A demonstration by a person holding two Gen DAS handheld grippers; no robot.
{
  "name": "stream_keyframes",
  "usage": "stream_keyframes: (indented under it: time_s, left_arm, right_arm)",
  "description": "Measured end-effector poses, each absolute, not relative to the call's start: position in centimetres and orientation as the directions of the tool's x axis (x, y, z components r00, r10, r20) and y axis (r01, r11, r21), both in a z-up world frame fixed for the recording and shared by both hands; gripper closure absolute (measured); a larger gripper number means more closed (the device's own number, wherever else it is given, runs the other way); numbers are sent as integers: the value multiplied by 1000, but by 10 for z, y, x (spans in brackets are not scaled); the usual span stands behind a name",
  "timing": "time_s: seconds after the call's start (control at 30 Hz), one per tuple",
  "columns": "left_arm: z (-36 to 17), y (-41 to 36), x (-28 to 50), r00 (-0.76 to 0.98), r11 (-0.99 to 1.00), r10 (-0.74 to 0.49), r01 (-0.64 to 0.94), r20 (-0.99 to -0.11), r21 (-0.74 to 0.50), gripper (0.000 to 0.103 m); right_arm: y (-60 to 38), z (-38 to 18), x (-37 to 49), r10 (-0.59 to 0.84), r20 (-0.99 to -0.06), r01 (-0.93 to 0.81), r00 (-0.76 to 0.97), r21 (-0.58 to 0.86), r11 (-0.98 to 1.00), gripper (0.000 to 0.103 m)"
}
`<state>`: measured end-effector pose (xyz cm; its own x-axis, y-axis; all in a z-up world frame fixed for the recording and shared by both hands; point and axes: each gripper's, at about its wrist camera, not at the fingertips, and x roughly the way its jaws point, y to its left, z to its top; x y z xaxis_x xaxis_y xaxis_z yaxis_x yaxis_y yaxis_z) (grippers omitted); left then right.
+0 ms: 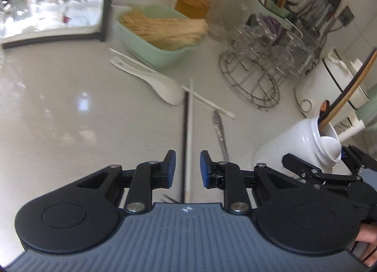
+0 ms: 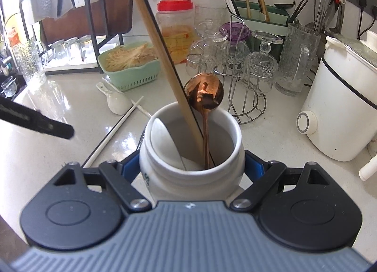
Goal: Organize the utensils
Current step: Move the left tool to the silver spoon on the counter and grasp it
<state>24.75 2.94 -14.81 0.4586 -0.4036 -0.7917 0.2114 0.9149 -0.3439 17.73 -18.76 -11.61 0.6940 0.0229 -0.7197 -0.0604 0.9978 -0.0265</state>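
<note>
Jaws: left gripper straddles chopstick | right gripper clamps jar

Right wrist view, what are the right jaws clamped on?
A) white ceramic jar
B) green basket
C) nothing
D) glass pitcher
A: the right gripper has its blue pads pressed against both sides of the white ceramic jar, which holds a copper spoon and chopsticks.
</note>
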Motion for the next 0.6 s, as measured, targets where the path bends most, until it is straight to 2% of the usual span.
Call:
stream_keyframes:
  time_s: [0.17,0.27,0.37,0.6]
  left_arm:
    - [-161,5,259,419,882,-470,251,-777,-399,81]
    - [-165,-17,264,435,894,-440,296,-786,-336,81]
    - [-172,-29,274,422,881,-466,296,-778,-368,81]
    - [-187,-52,302,438,903,-423,275,-793,-330,80]
  right_arm:
    - [-187,-116,178,17,-726,-51,688,-25,998,12]
    - [-187,-115,178,19,-728,-53,686,-24,998,12]
    - [-187,-115,178,19,-730,-54,683,-25,998,12]
    - [-187,-115,177,19,-732,-56,681,-26,998,12]
